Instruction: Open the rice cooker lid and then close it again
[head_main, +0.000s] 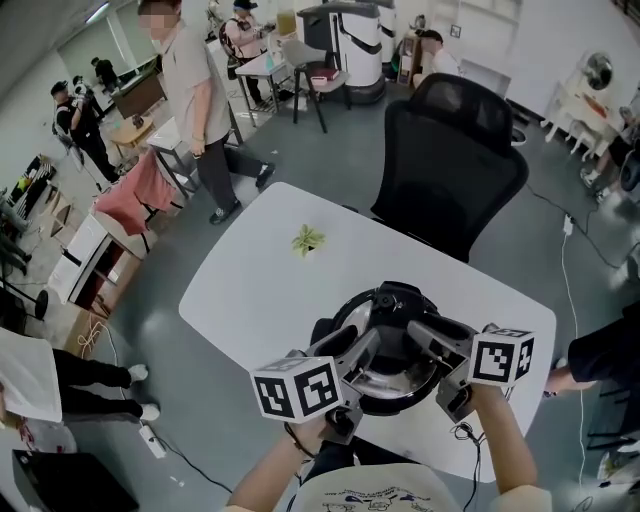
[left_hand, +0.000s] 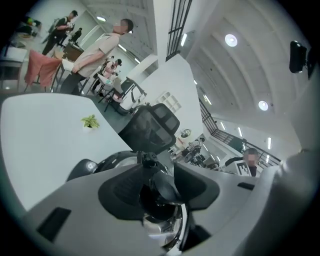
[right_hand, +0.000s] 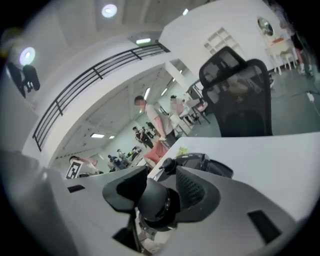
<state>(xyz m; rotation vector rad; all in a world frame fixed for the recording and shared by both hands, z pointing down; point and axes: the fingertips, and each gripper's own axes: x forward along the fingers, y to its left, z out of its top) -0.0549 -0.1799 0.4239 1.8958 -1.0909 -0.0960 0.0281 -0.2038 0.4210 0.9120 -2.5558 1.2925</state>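
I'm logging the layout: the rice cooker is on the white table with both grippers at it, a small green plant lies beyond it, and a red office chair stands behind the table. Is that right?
There is one slip. The office chair is black, not red, as the head view shows. The rest stands.

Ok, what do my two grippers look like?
The left gripper and right gripper have pale grey bodies with black ribbed pads. Each carries a white cube printed with black square markers. A thin black cable loops under the right one.
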